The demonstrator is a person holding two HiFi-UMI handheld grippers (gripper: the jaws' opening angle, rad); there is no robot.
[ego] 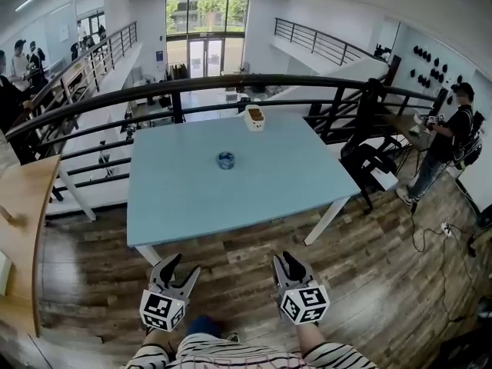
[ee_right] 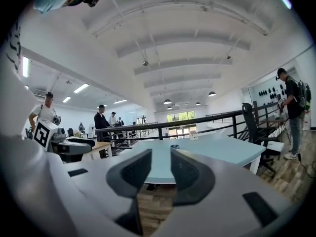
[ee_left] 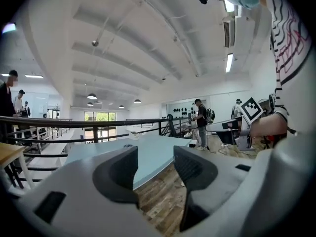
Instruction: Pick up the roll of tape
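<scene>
The roll of tape (ego: pixel 226 160) is small and blue and lies flat near the middle of the light blue table (ego: pixel 184 206). It shows as a small dark ring far off in the left gripper view (ee_left: pixel 128 145) and in the right gripper view (ee_right: pixel 175 146). Both grippers hang over the wooden floor, short of the table's near edge and well away from the tape. My left gripper (ego: pixel 182 266) (ee_left: pixel 155 154) has its jaws wide apart and empty. My right gripper (ego: pixel 286 258) (ee_right: pixel 161 157) keeps only a narrow gap, with nothing in it.
A small white box-like object (ego: pixel 254 118) stands at the table's far edge. A black railing (ego: pixel 231 102) runs behind the table. A wooden bench (ego: pixel 23 206) is at the left. At the right are a dark chair (ego: pixel 369 164), a standing person (ego: pixel 446 141) and a floor cable (ego: pixel 430 241).
</scene>
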